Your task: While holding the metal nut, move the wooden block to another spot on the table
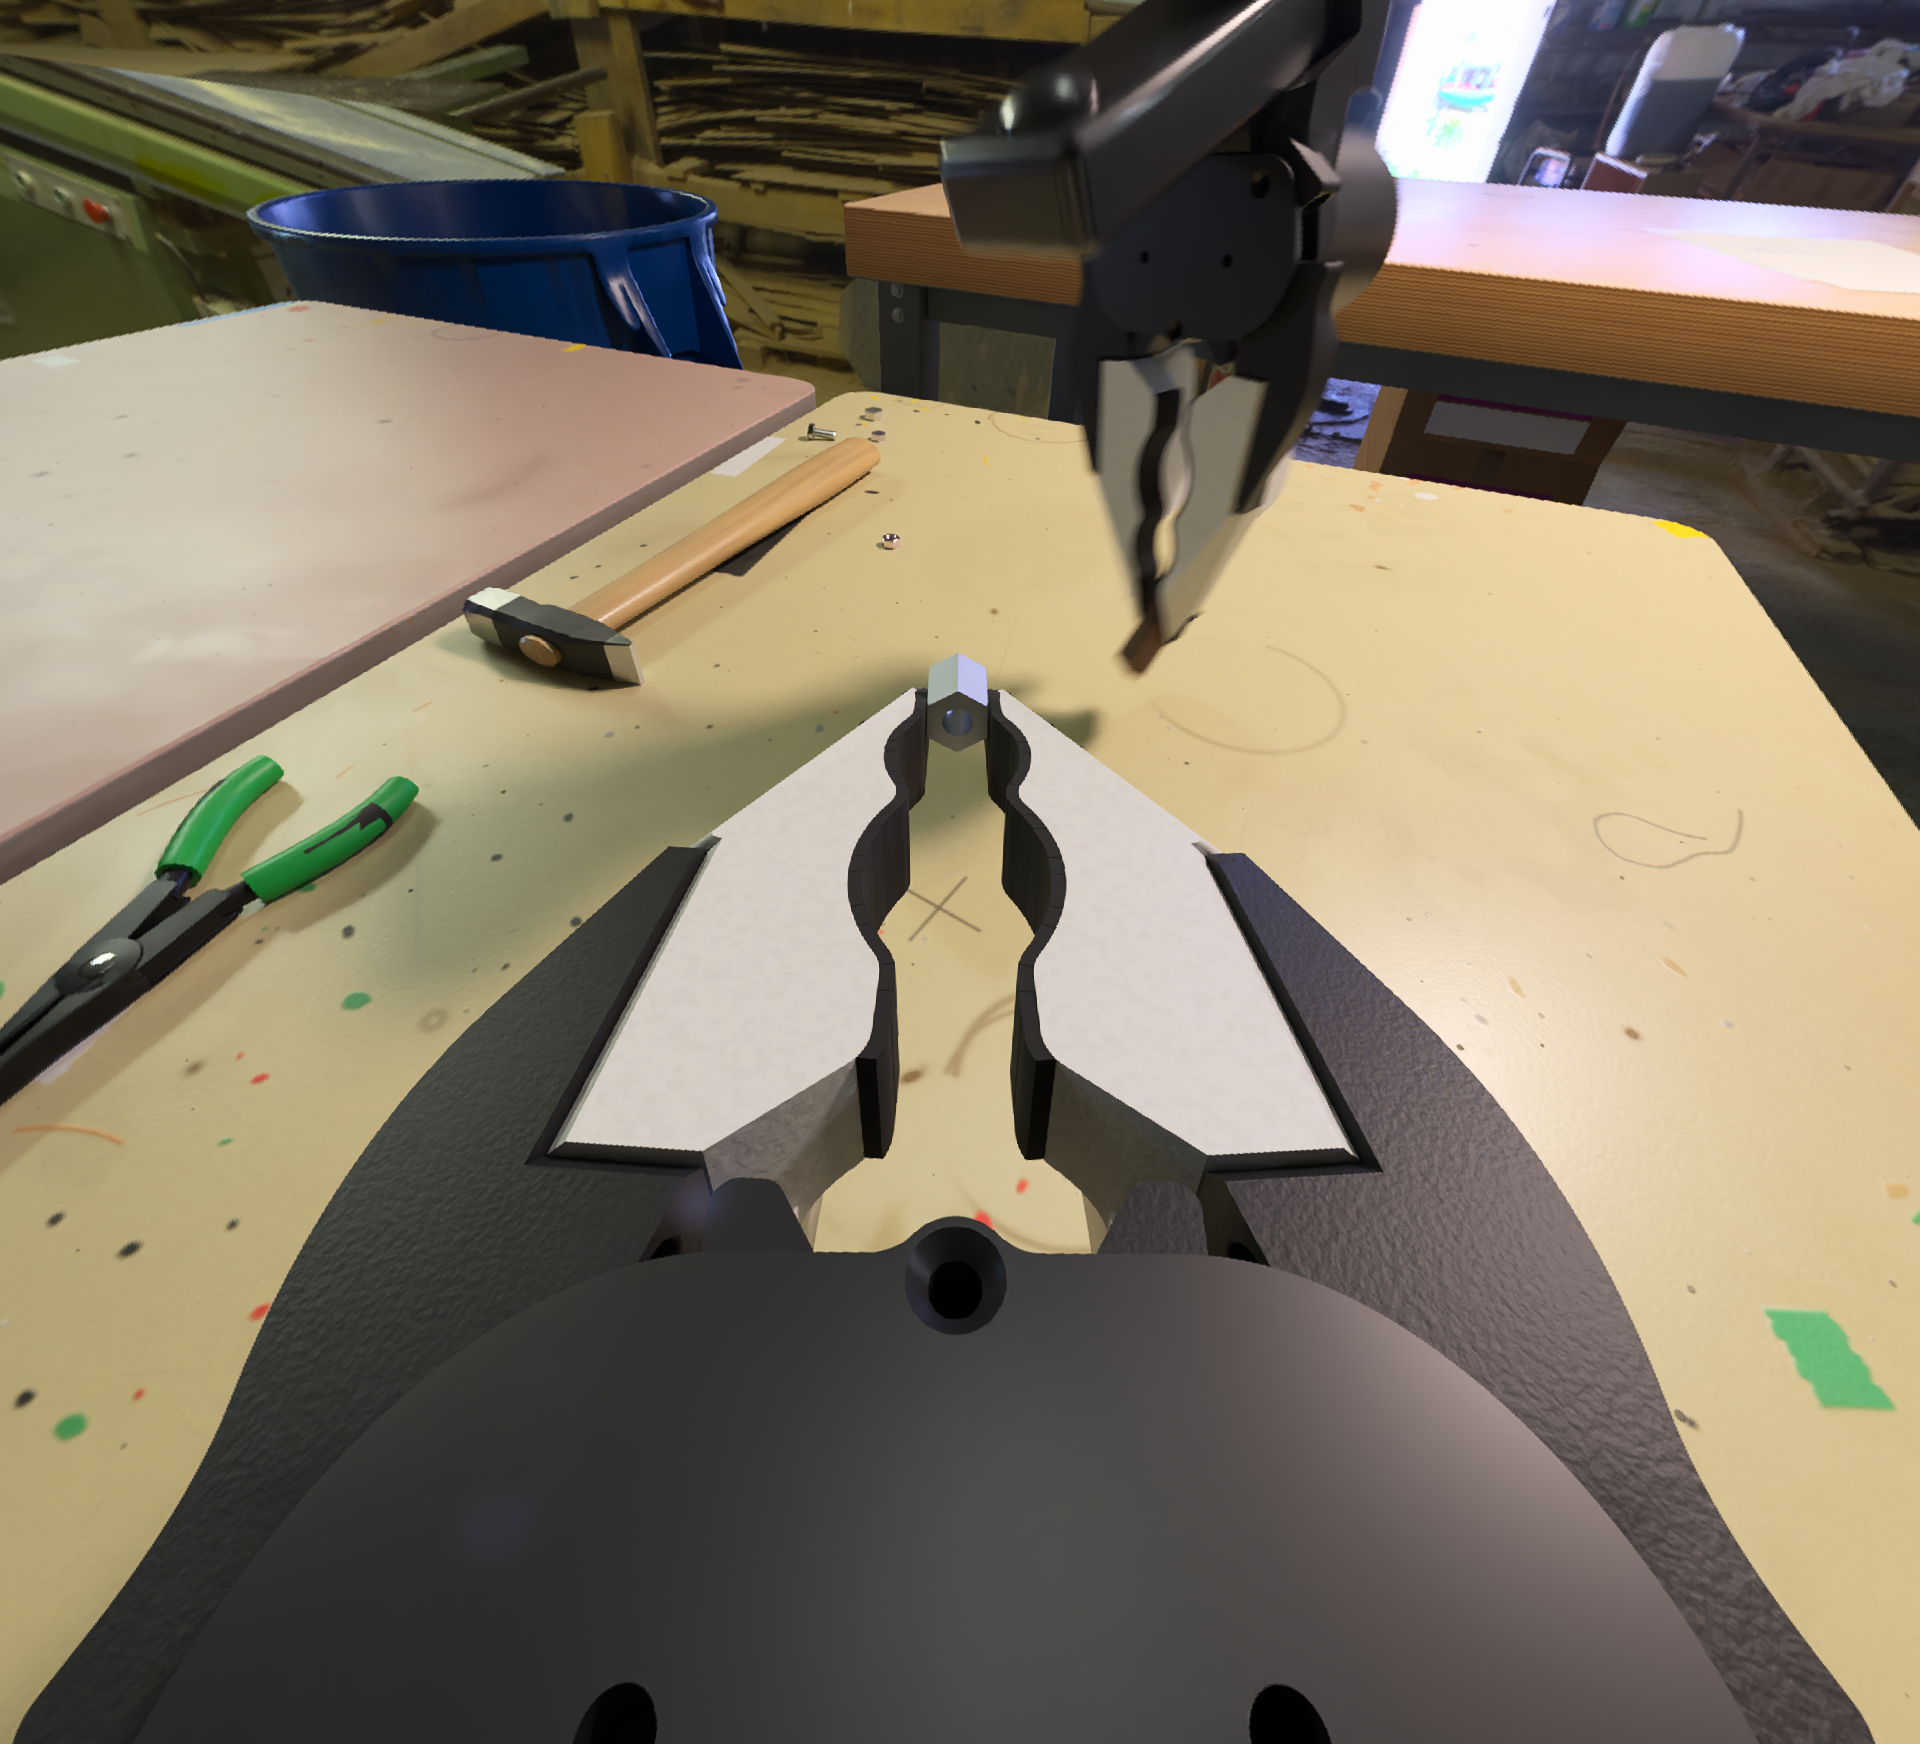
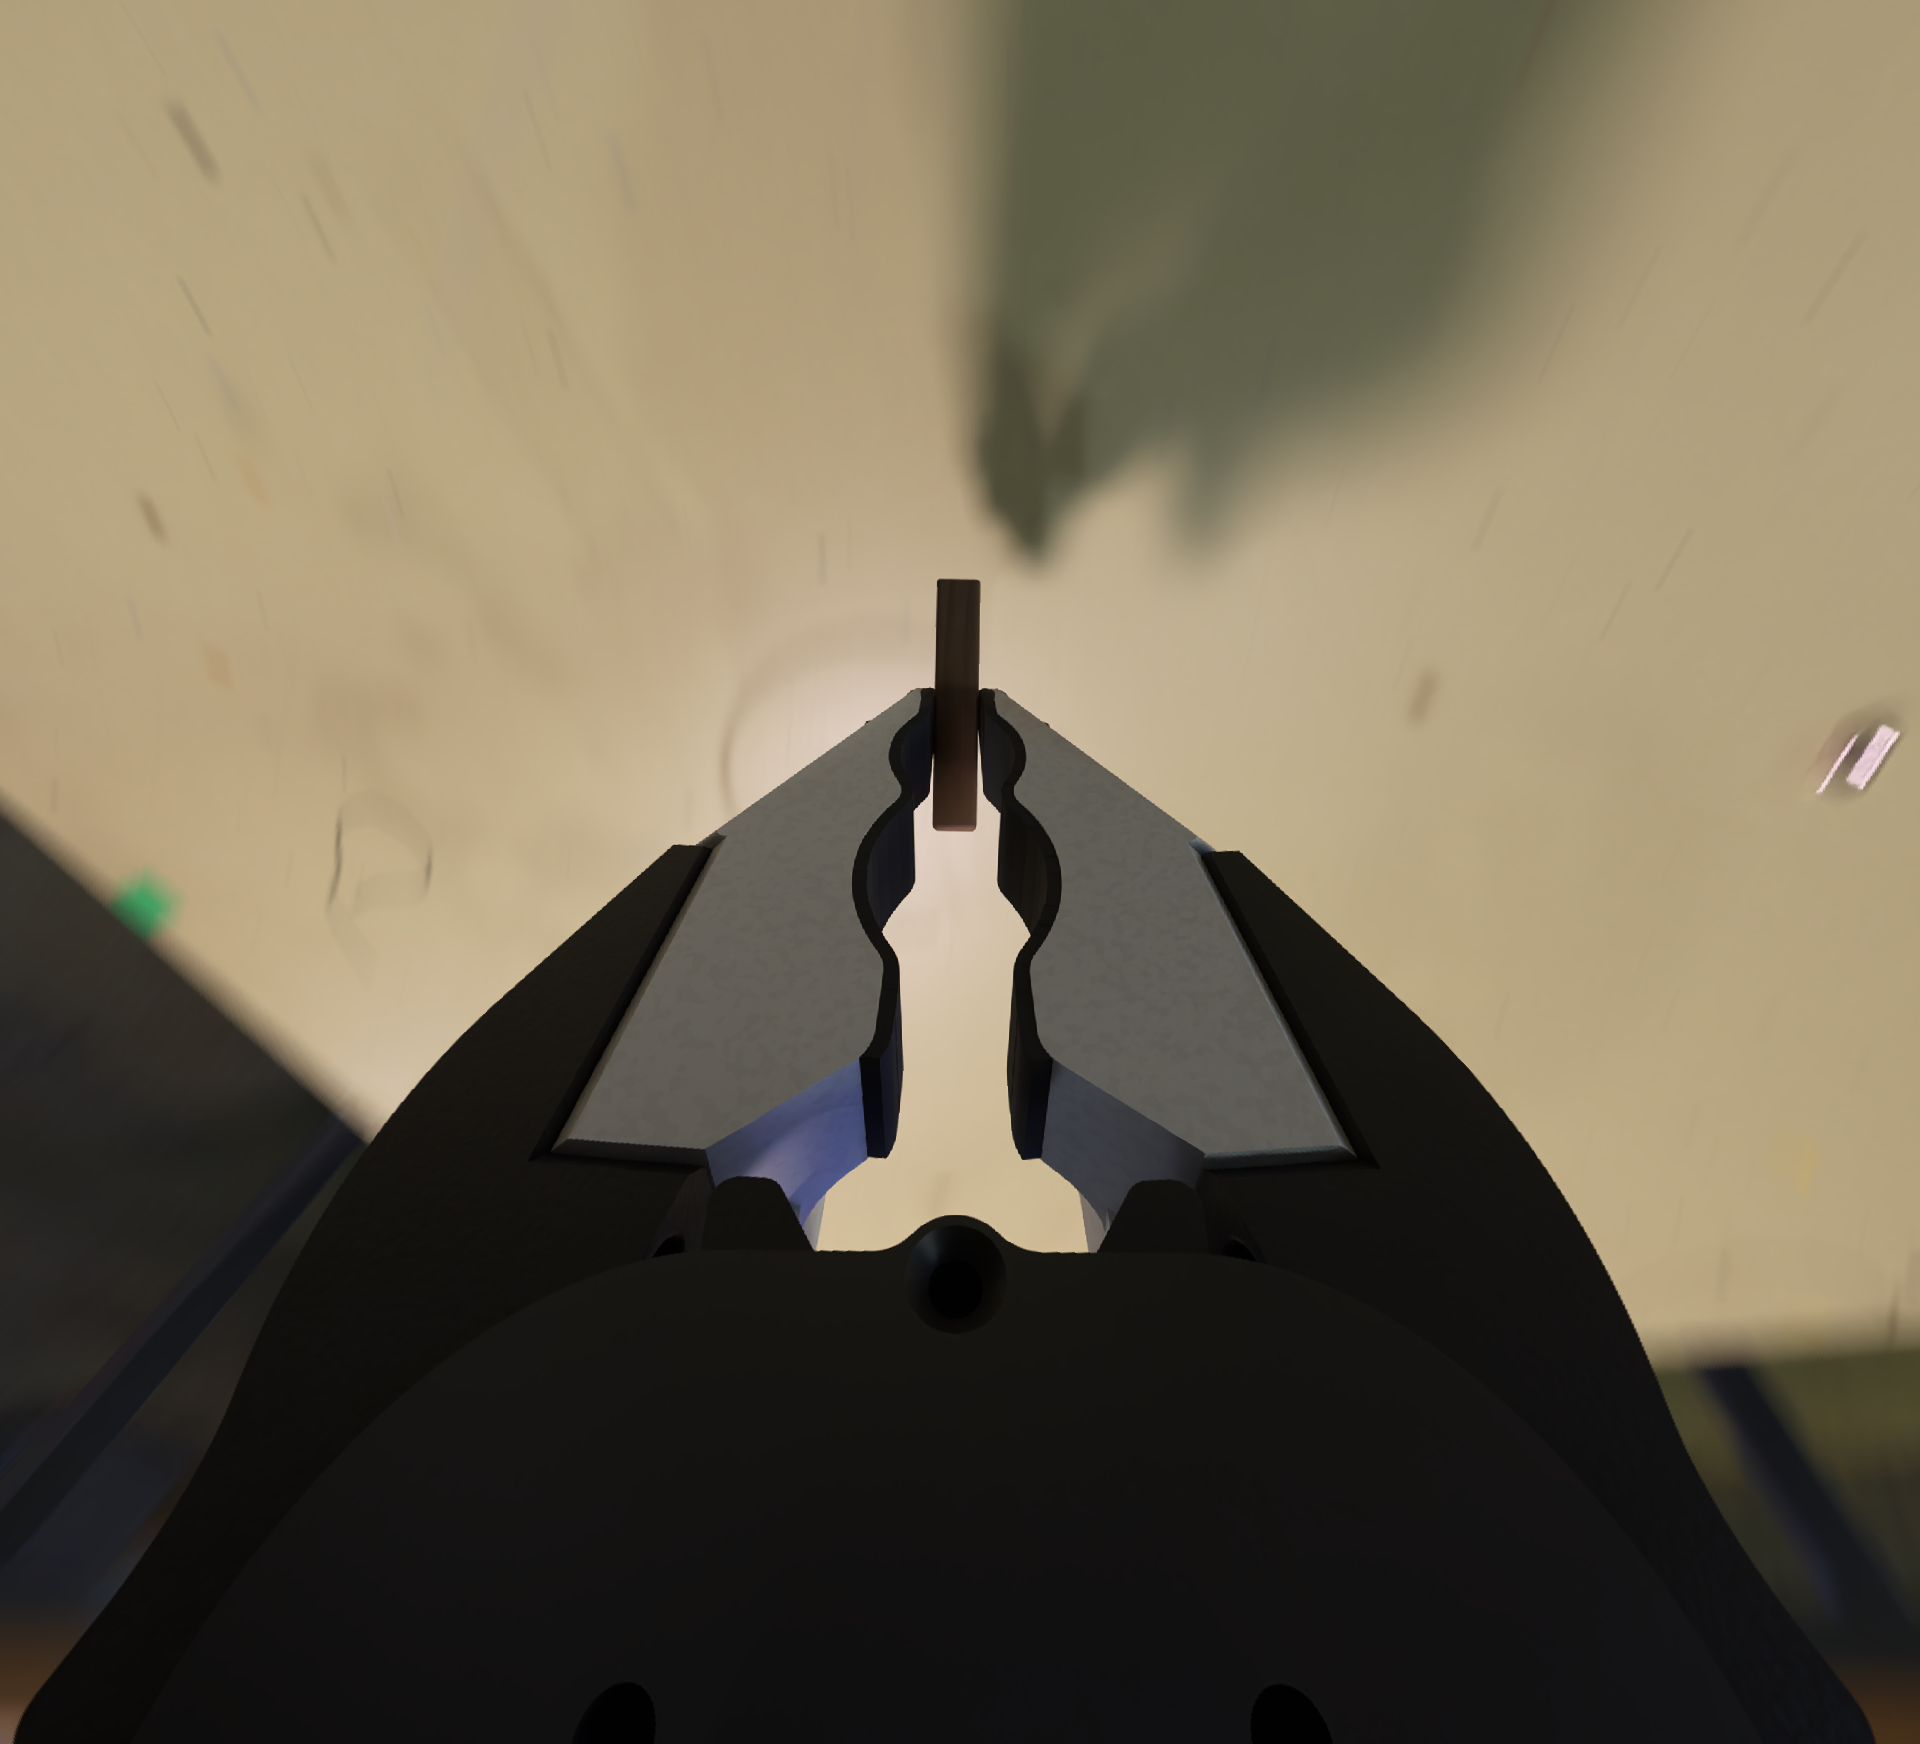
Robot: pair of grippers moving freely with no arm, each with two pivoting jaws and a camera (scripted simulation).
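Note:
My left gripper (image 1: 957,707) is shut on the metal nut (image 1: 957,705), a silver hexagonal piece pinched at its fingertips, held above the tan table (image 1: 1455,915). My right gripper (image 2: 957,707) is shut on the wooden block (image 2: 957,655), a thin dark brown slab held edge-on that sticks out past the fingertips. In the left wrist view the right gripper (image 1: 1158,640) hangs over the table, pointing down, just right of and beyond the nut, with the block (image 1: 1143,650) at its tips above the surface. The right wrist view looks down at the blurred tabletop.
A hammer (image 1: 665,572) with a wooden handle lies at the back left. Green-handled pliers (image 1: 197,894) lie at the left. Small nuts and a bolt (image 1: 888,541) are scattered near the hammer handle. A pinkish board (image 1: 312,499) adjoins the left. A blue bin (image 1: 499,260) stands behind.

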